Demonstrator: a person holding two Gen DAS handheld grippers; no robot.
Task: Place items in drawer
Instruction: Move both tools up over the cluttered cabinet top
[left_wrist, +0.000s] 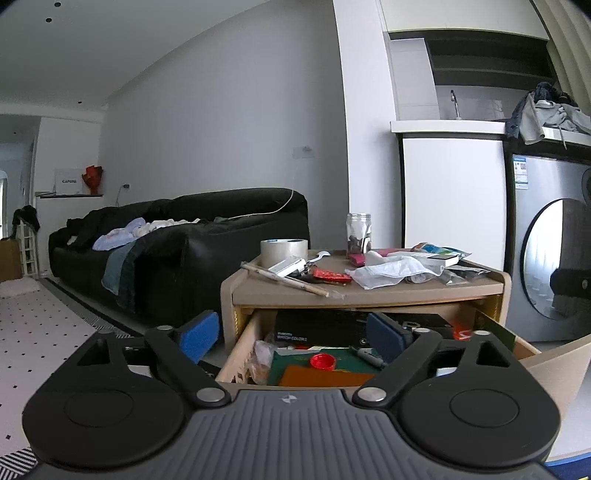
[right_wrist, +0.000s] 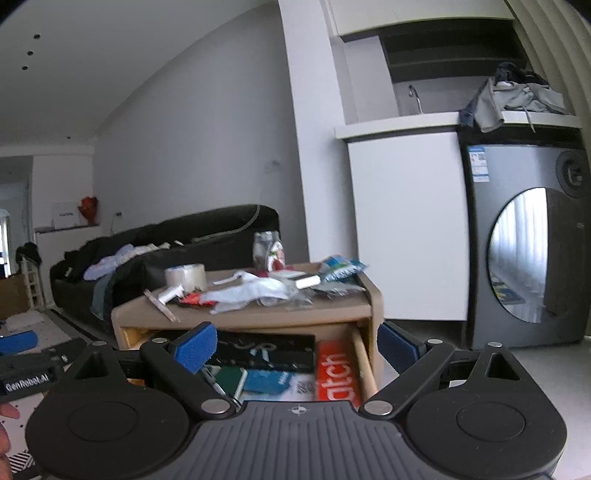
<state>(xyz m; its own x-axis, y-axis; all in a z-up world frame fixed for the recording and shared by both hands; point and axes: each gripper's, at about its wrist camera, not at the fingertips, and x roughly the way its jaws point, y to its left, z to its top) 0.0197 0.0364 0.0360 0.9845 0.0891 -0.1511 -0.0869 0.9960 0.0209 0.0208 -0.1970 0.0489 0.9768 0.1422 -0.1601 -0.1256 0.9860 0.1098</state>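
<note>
Both grippers are spread wide with nothing held between the blue pads: the left gripper (left_wrist: 291, 334) sits low centre of its frame, the right gripper (right_wrist: 297, 347) likewise in its own. Each is hovering in front of the pulled-out beige plastic drawer (left_wrist: 236, 354) of a small beige table (left_wrist: 369, 293).

Different drawer contents get shown per view. In the left wrist view, a round red bottle cap (left_wrist: 322, 361) is seen lying on a green booklet, with a black marker pen (left_wrist: 365, 356) just to its right and a long black box (left_wrist: 321, 330) at the back. In the right wrist view, an orange-red box with white lettering (right_wrist: 337, 374) is seen along the drawer's right side, beside a blue booklet (right_wrist: 271, 380). The edge of the other gripper, plus a bit of a hand, is caught at lower left of that frame only.

On the tabletop, a roll of clear packing tape (left_wrist: 283, 252) stands at the left, a wooden stick (left_wrist: 286, 282) lies near the front edge, a crumpled white plastic bag (left_wrist: 391, 273) is spread mid-table, and a clear glass jar (left_wrist: 358, 233) stands at the back.

Room-wise: a black leather sofa (left_wrist: 207, 236) strewn with clothes is seen at mid-left, a grey front-loading washing machine (left_wrist: 546, 251) at right with a pile of clothes (left_wrist: 546, 114) above it, and a white dotted rug (left_wrist: 40, 332) at lower left.
</note>
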